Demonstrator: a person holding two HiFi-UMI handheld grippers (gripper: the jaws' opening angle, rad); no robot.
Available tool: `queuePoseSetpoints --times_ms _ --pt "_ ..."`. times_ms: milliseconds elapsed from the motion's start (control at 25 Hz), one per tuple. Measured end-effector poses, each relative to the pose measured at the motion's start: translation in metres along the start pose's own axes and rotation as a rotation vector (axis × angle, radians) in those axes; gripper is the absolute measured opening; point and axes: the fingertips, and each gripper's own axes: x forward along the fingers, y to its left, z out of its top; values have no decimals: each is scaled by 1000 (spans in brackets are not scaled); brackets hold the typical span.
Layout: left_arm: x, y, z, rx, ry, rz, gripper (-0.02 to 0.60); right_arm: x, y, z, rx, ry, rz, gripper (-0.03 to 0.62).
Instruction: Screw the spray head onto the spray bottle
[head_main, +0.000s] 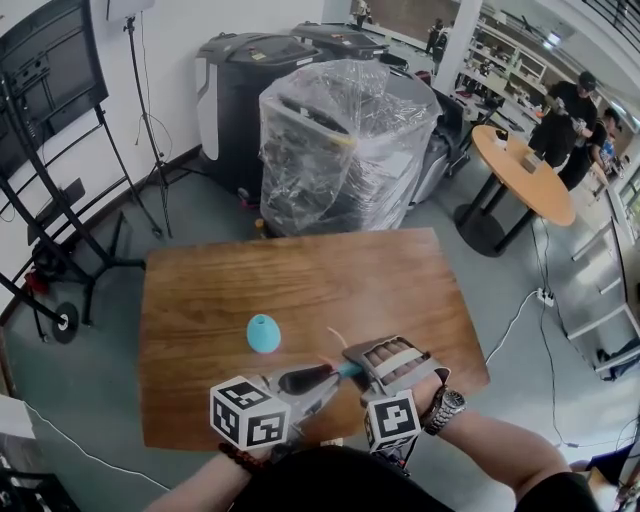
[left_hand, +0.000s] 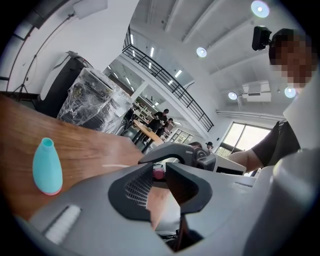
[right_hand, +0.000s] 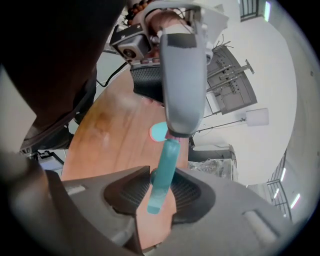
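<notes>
Right hand-held gripper: jaws closed on the lower half of the spray head, ribbed pads touching it on both sides. The spray head is a slim teal piece, rounded along its length, with a small bulge against one pad and a pink part at its upper end. Left hand-held gripper: jaws nearly together, pinching that pink end, so both tools grip the one piece tip to tip. A thin white tube curves out from the spray head toward the spray bottle. Spray bottle: teal, egg-shaped body narrowing to a short open neck, pinkish rim at the base, standing upright with nothing on the neck. In the head view the spray head sits right of the bottle and nearer the person, close but apart from it. The bottle stands on the wooden bench, about mid-width. Beyond the bottle, past the bench's far edge, stands a plastic-wrapped stack.
</notes>
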Motion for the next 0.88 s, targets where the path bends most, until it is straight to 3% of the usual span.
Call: queuePoseSetpoints --times_ms 120,440,720,880 --pt "-4 -1 5 45 -4 -5 195 0 -3 -1 131 -60 37 120" --pt "-41 21 16 209 -30 75 239 -9 -23 -12 469 -130 160 120" --pt "-73 87 10 351 9 282 268 -21 -50 -10 696 -170 250 120" --pt "-78 134 4 430 51 417 349 -31 -76 1 766 -205 264 120"
